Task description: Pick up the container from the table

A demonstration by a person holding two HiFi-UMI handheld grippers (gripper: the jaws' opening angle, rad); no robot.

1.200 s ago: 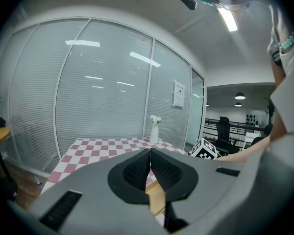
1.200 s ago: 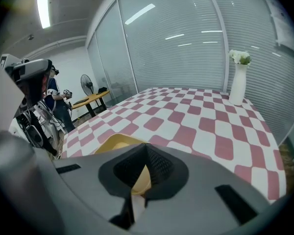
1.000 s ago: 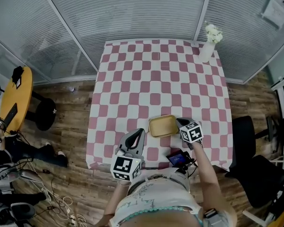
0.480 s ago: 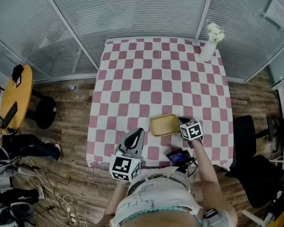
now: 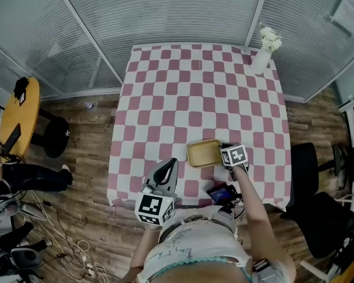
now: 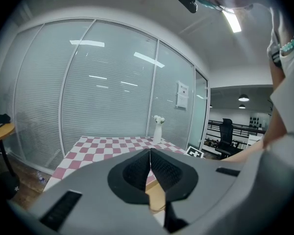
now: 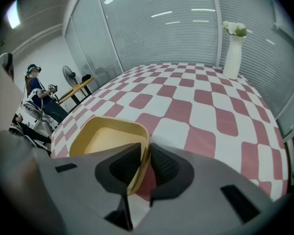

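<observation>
- Clamping the right-hand rim of the yellow container [image 7: 110, 136] [image 5: 203, 154], the right gripper [image 7: 146, 153] [image 5: 227, 153] has its jaws narrowed to the wall's thickness, one pad inside and one outside
- Container lies near the table's [image 5: 189, 87] near edge, right of centre, over the pink-and-white checked cloth
- Left gripper [image 6: 150, 168] [image 5: 170, 165] hangs over that near edge, left of the container and apart from it, jaws pressed together on nothing
- White vase [image 5: 259, 61] [image 7: 232, 58] of flowers stands at the far right corner
</observation>
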